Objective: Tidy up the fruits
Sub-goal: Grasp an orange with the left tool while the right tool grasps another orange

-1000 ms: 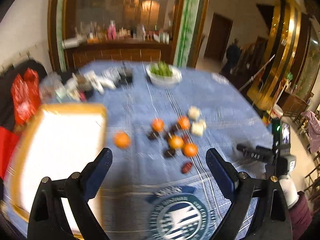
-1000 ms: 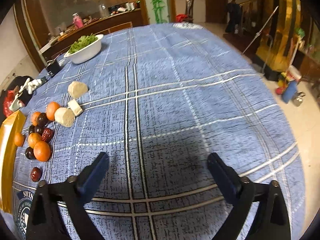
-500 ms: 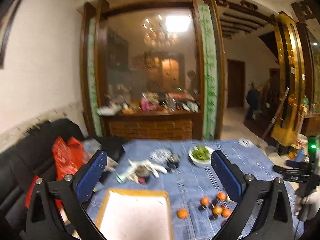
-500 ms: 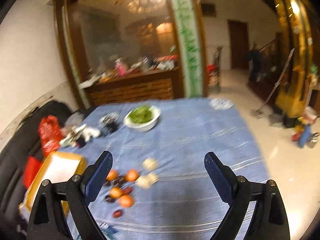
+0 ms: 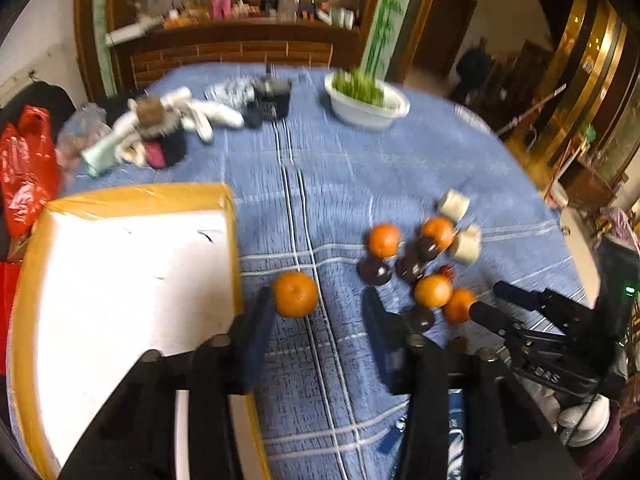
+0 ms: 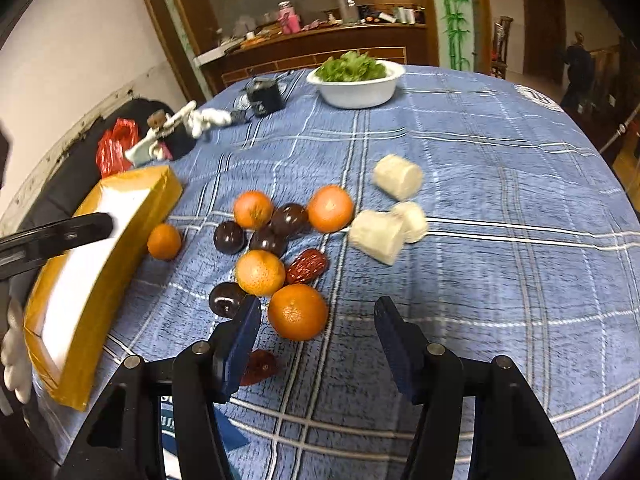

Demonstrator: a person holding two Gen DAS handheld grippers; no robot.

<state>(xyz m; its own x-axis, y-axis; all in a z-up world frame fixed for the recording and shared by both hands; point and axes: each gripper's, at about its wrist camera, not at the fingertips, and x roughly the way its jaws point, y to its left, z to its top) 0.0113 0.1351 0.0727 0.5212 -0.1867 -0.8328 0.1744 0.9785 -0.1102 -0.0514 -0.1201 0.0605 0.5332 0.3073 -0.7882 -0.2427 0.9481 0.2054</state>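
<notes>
Orange (image 5: 295, 294) at your spread left gripper's (image 5: 316, 320) twelve o'clock could roll; right gripper (image 6: 316, 330) gapes too.

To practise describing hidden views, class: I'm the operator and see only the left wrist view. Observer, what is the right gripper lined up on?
Observer: The right gripper is open, with an orange between its fingers, nearer the left one, not gripped.
Operator: Anything tucked close by?
Observer: A red date lies partly behind the left finger.
Operator: And farther out?
Observer: Three pale chunks lie beyond the fruit; two touch.
</notes>
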